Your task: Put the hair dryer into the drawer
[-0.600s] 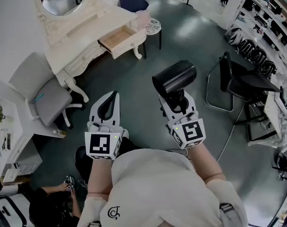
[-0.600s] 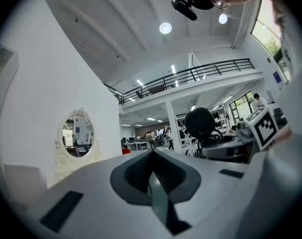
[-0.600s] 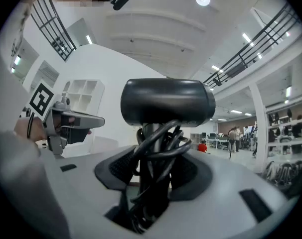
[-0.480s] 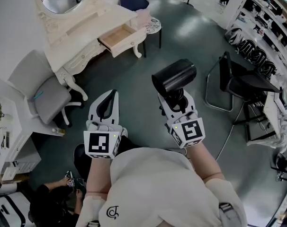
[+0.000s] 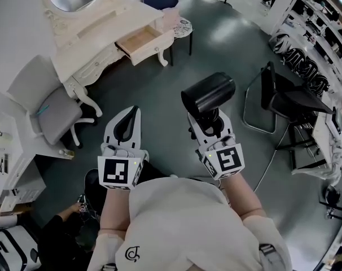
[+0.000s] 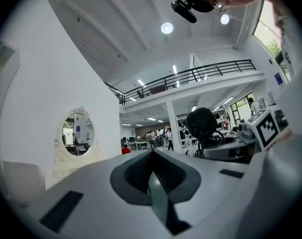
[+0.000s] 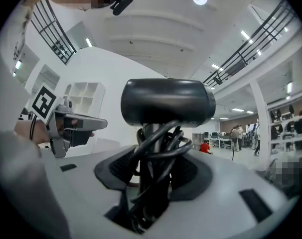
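Hair dryer point(image 5: 210, 93) gripped in right claw point(image 5: 207, 117), left claw point(image 5: 135, 114) closed and empty, drawer point(image 5: 139, 42) open.

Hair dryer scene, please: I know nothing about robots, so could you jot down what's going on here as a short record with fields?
hair dryer: black, held up by its handle, with its cord wound round the handle
right tool: shut on the hair dryer's handle
left tool: shut, holding nothing
drawer: pulled open, wooden inside showing
dressing table: white, carries the drawer, across the floor from the person
task status: hair dryer not yet in the drawer
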A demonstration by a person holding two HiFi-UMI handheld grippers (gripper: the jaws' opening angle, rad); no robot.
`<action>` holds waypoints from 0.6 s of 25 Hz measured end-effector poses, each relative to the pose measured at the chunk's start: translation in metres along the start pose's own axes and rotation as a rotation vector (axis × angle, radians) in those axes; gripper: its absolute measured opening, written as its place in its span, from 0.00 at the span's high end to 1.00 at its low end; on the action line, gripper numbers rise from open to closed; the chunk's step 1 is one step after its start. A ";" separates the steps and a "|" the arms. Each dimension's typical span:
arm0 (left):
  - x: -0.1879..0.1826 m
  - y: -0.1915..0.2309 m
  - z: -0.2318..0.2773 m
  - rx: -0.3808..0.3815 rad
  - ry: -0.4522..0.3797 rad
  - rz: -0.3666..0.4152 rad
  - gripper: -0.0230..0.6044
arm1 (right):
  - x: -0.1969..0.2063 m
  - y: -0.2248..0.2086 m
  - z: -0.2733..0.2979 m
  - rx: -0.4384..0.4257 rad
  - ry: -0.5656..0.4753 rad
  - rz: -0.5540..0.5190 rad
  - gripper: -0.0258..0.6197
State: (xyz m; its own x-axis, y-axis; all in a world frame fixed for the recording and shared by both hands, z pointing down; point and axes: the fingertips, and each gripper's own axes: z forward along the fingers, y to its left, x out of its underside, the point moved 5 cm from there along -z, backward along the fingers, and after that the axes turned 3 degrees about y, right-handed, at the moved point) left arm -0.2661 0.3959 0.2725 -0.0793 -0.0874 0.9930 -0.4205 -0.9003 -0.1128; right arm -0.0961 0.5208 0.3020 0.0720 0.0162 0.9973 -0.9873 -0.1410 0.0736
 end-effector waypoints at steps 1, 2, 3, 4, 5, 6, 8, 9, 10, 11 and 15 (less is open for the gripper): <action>0.001 0.000 0.002 0.001 0.003 -0.002 0.95 | 0.000 -0.001 0.000 -0.002 0.000 0.003 0.67; 0.003 0.000 0.004 0.002 0.007 -0.004 0.95 | 0.001 -0.002 0.002 -0.004 0.002 0.006 0.67; 0.004 0.000 0.007 0.002 0.011 -0.007 0.95 | 0.002 -0.004 0.005 -0.005 0.007 0.008 0.67; 0.005 0.002 0.010 0.001 0.014 -0.009 0.95 | 0.004 -0.007 0.008 -0.007 0.014 0.011 0.67; 0.007 0.004 0.013 0.000 0.018 -0.011 0.94 | 0.007 -0.009 0.012 -0.009 0.021 0.016 0.67; 0.008 0.007 0.017 0.000 0.022 -0.014 0.95 | 0.010 -0.011 0.017 -0.013 0.028 0.019 0.67; 0.013 0.016 0.026 -0.003 0.030 -0.020 0.95 | 0.014 -0.014 0.029 -0.019 0.037 0.016 0.67; 0.016 0.022 0.031 -0.006 0.034 -0.023 0.95 | 0.016 -0.015 0.037 -0.019 0.040 0.012 0.67; 0.020 0.029 0.037 -0.007 0.037 -0.026 0.95 | 0.018 -0.016 0.045 -0.018 0.043 0.008 0.67; 0.024 0.037 0.044 -0.008 0.040 -0.029 0.95 | 0.020 -0.018 0.055 -0.017 0.046 0.006 0.67; 0.035 0.072 0.081 0.001 0.043 -0.045 0.95 | 0.028 -0.028 0.103 -0.004 0.065 0.008 0.67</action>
State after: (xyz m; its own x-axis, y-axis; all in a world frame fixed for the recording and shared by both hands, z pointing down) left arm -0.2262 0.2934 0.3024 -0.0989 -0.0284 0.9947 -0.4235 -0.9034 -0.0679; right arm -0.0515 0.4237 0.3282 0.0549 0.0795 0.9953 -0.9884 -0.1370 0.0655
